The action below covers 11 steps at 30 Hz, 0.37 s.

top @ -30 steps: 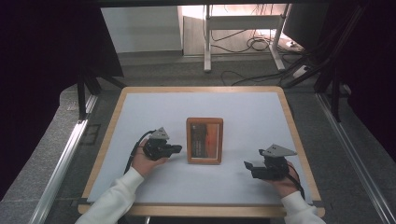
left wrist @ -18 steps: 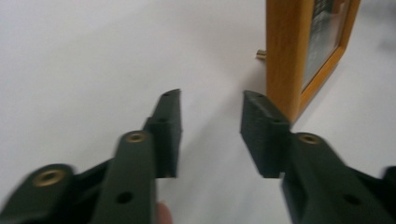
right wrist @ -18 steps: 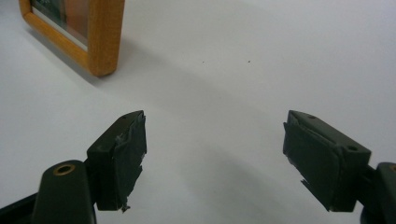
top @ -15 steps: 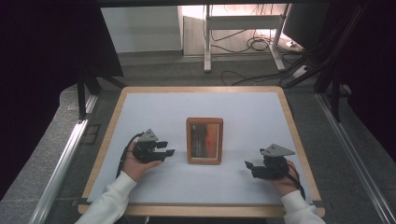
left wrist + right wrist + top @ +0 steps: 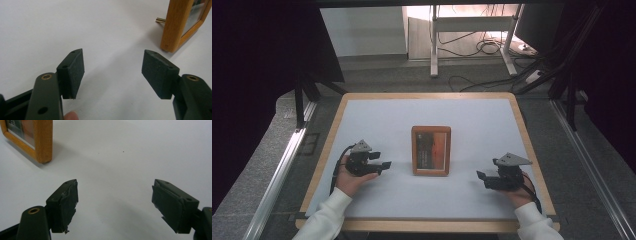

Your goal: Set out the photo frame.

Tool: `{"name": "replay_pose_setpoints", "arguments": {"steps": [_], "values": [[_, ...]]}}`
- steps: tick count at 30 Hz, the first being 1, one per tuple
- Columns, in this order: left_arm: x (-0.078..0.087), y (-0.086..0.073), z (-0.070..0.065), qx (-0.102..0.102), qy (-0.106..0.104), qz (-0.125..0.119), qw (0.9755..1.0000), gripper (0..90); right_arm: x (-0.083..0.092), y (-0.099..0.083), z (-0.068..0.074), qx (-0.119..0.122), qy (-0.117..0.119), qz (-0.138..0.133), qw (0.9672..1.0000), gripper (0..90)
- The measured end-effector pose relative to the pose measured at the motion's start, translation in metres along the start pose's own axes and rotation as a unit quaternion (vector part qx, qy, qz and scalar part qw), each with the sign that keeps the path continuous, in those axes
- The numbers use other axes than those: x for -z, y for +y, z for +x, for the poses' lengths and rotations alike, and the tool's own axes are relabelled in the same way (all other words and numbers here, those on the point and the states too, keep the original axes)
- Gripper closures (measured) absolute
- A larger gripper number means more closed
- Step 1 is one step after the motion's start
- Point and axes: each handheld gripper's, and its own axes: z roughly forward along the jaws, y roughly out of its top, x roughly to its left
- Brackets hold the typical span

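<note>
A wooden picture frame (image 5: 431,150) lies in the middle of the white table top, with a dark photo behind its glass. My left gripper (image 5: 383,165) rests to its left, open and holding nothing, its jaws aimed at the frame. In the left gripper view the frame's corner (image 5: 178,25) stands at the upper right, beyond the black pads (image 5: 75,68), with a small brass pin (image 5: 160,20) sticking out behind it. To the right of the frame my right gripper (image 5: 481,177) is open and holds nothing. The right gripper view has the frame's corner (image 5: 40,140) at the upper left.
The white table top has a wooden rim (image 5: 327,145) all round. Beyond its far edge are a grey floor, metal desk legs (image 5: 433,40) and loose cables (image 5: 484,47). Dark panels stand at both sides.
My left gripper has drawn back leftward and toward the person, away from the frame. The right gripper and the frame have stayed put.
</note>
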Motion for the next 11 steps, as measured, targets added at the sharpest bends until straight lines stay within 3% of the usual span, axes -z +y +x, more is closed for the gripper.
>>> {"name": "replay_pose_setpoints", "arguments": {"steps": [11], "values": [[-0.0039,0.0008,0.0006,-0.005,0.000,0.005,1.0000,32.9,0.0009,-0.0001,0.0011,0.000,-0.002,0.000,1.0000,20.8]]}}
